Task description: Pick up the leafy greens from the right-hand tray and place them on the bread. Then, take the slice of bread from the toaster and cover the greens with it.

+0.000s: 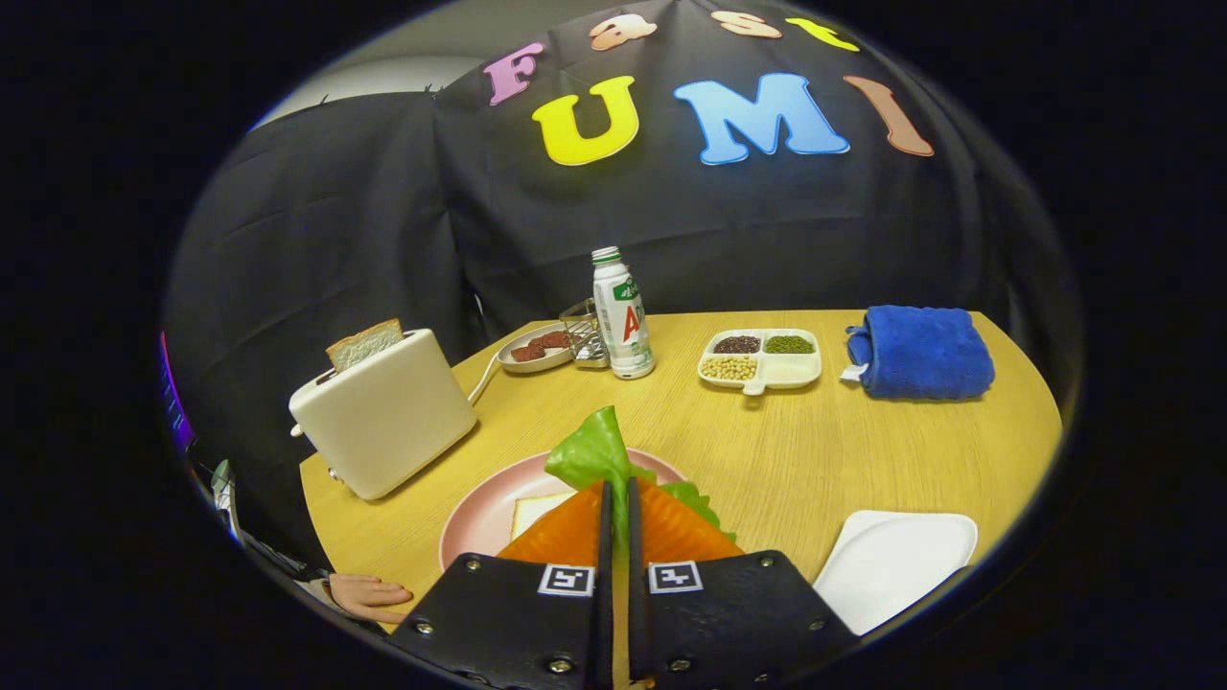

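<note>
My jaws are closed on the lettuce [596, 450], holding it above the pink plate [479, 517] near the counter's front edge. I should center it over the bread [537, 510] before releasing it.

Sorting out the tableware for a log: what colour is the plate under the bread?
Pink, in the gripper view: the plate lies under the bread, where the gripper holds the leafy greens.

The bench [863, 450] looks like matt, pale wood grain. The toaster [383, 417] has a smooth cream casing with a soft sheen. The blue towel [920, 353] is fluffy cloth. The pink plate [479, 513] looks smooth and glossy.
</note>
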{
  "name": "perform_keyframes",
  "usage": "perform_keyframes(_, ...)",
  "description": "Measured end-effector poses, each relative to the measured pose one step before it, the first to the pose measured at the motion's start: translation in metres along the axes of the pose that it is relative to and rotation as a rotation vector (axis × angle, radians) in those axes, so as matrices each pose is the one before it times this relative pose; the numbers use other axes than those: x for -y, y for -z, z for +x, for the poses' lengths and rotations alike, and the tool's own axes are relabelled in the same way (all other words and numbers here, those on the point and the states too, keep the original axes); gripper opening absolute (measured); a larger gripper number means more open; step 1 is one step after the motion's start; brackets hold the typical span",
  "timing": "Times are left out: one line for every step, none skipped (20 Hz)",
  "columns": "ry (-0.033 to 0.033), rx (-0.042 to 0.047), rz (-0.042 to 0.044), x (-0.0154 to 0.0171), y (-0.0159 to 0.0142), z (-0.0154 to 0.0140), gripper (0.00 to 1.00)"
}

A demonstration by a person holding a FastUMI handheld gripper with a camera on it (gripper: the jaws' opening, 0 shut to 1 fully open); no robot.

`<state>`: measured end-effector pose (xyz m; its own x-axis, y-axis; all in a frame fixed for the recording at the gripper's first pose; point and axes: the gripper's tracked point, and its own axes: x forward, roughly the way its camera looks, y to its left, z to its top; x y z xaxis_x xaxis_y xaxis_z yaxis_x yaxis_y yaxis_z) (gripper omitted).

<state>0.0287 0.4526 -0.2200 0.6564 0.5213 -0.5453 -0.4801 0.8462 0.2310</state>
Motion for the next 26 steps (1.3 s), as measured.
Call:
perform_keyframes(-0.00700,-0.01090,-0.01191,-0.00601,0.00545,0.00435,0.06)
perform_keyframes(-0.00812,-0.00820,-0.00629,-0.00631,0.00603,0.00414,0.06)
perform_keyframes(-0.01253,-0.01258,-0.00220,-0.00662,0.00557,0.00350,0.07)
perform_keyframes(-0.01215,-0.01024,-0.00147,-0.00517,0.00549,0.00416,0.07)
perform_keyframes(-0.00511,-0.00709,-0.00327,-0.00296,0.00385,0.00260,0.06)
perform_keyframes(-0.00378,-0.00645,-0.00744,-0.00218,0.00459,0.00338,0.06)
perform_keyframes(0.00748,-0.00448,-0.00567,0.00106,0.00298,0.00178,0.07)
perform_keyframes(0.00549,-0.00725,-0.00533,0.00147,0.00331,0.00086,0.07)
perform_keyframes(0.00140,-0.00208,-0.00470,-0.00027,0.00080,0.00049,0.06)
perform_keyframes(-0.00895,0.00327,-0.00685,-0.00204,0.00004,-0.00043,0.16)
perform_keyframes(0.00501,0.00633,-0.01067,0.00054,-0.00153,-0.00154,0.26)
perform_keyframes(0.00760,0.02219,-0.02554,0.00077,-0.00578,-0.00392,0.48)
perform_keyframes(0.02148,0.02270,-0.03049,0.00321,-0.00504,-0.00273,0.71)
perform_keyframes(0.02328,0.03569,-0.03520,0.00557,-0.00835,-0.00259,0.84)
perform_keyframes(0.02485,0.03099,-0.02488,0.00503,-0.00978,-0.00755,0.98)
perform_keyframes(0.02697,0.03507,-0.02854,0.00626,-0.01116,-0.00870,0.98)
perform_keyframes(0.03210,0.03800,-0.03051,0.00891,-0.01411,-0.01035,0.98)
perform_keyframes(0.03195,0.02928,-0.02613,0.00962,-0.01136,-0.00983,0.98)
perform_keyframes(0.04037,0.03041,-0.02690,0.01393,-0.01312,-0.01117,0.98)
perform_keyframes(0.04328,0.03016,-0.02572,0.01581,-0.01330,-0.01062,0.98)
perform_keyframes(0.04761,0.02552,-0.02313,0.01767,-0.01229,-0.01110,0.97)
perform_keyframes(0.05261,0.02387,-0.02185,0.02208,-0.01183,-0.01112,0.97)
perform_keyframes(0.04185,0.01301,-0.01507,0.01762,-0.00730,-0.00798,0.97)
perform_keyframes(0.04008,0.00636,-0.01071,0.02136,-0.00562,-0.00983,0.97)
perform_keyframes(0.03119,-0.00583,-0.00302,0.01762,-0.00361,-0.00812,0.97)
perform_keyframes(0.02615,-0.00611,-0.00179,0.01543,-0.00279,-0.00654,0.97)
